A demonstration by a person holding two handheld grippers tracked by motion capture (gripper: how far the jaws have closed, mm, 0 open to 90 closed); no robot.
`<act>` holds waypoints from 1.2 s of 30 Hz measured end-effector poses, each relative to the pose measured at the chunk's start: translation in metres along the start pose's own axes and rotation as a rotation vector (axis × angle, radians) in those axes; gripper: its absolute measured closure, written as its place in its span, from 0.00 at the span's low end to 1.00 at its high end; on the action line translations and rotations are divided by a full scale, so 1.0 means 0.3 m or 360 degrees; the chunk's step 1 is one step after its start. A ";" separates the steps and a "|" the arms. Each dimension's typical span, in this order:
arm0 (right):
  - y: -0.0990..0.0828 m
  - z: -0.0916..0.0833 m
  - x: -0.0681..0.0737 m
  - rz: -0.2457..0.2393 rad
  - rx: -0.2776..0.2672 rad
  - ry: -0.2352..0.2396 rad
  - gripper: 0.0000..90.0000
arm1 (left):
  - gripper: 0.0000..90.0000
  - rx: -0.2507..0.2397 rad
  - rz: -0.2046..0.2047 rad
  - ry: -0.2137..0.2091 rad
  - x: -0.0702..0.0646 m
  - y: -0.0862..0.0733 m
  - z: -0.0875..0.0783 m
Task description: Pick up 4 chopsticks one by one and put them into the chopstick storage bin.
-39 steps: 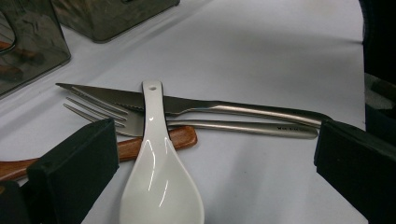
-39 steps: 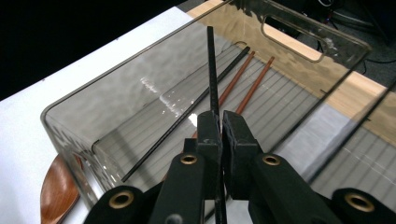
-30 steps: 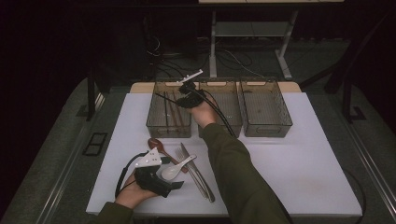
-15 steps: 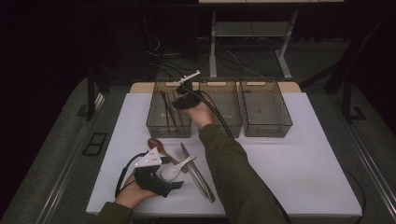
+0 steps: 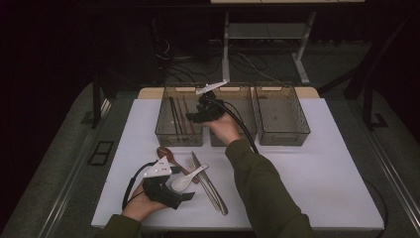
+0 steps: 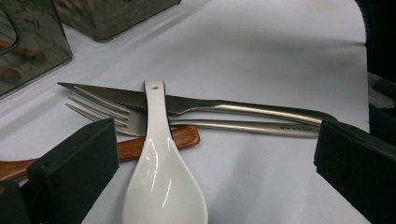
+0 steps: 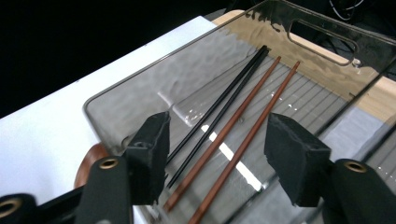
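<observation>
Three clear bins stand in a row at the far edge of the white table (image 5: 317, 168). The left bin (image 5: 166, 130) holds four chopsticks lying flat on its floor: two black chopsticks (image 7: 219, 109) and two brown chopsticks (image 7: 243, 135). All four lie parallel, their long axes running along the bin's length, from the near wall toward the far one in the high view. In the right gripper view they slant up and to the right, with the black pair to the left of the brown pair.

The right gripper (image 5: 194, 117) hovers over this bin's near right part. Its jaws have just been opening and now stand released, well apart with nothing between the pads. The chopsticks lie below and beyond the jaws, clear of both; the brown pair shows in the gap between them, and the black pair passes close to the left one.

Near the front edge, the left gripper (image 5: 190, 196) rests low on the table, its jaws spread wide and gripping nothing. A white ceramic spoon (image 6: 161, 182) lies between them, its bowl toward the gripper and its handle pointing away. The handle crosses a knife (image 6: 210, 106), a fork (image 6: 116, 114) and a wooden spoon (image 6: 140, 145), which all lie across the view.
</observation>
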State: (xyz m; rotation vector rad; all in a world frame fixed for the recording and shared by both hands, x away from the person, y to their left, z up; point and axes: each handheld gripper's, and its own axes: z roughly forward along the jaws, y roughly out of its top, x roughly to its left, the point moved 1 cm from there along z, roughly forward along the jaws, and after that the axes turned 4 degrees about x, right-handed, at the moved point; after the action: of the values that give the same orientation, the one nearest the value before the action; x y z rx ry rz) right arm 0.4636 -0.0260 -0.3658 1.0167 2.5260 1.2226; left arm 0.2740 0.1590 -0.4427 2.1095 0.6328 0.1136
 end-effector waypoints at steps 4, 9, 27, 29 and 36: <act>-0.034 -0.038 -0.007 0.0006 -0.0003 0.0011 0.38 | 0.00 -0.0003 -0.0004 0.0003 -0.002 0.000 0.000; -0.078 -0.091 -0.013 -0.0002 -0.0005 0.0037 0.34 | 0.00 0.0011 0.0002 0.0010 -0.001 -0.001 0.001; -0.240 -0.270 -0.003 -0.0081 -0.0038 0.0047 0.15 | 0.00 0.0017 -0.0030 0.0015 0.001 -0.005 0.004; -0.261 -0.285 -0.006 -0.0082 -0.0046 0.0032 0.14 | 0.00 0.0013 -0.0039 0.0016 0.001 -0.006 0.004; -0.343 -0.341 -0.012 -0.0104 -0.0058 0.0008 0.14 | 0.00 0.0038 -0.0018 0.0021 0.005 -0.007 0.004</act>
State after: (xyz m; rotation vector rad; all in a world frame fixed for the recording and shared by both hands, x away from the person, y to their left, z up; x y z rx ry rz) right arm 0.3722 -0.1383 -0.3758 0.9165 2.5098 1.2496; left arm 0.2748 0.1597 -0.4454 2.1294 0.6572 0.1144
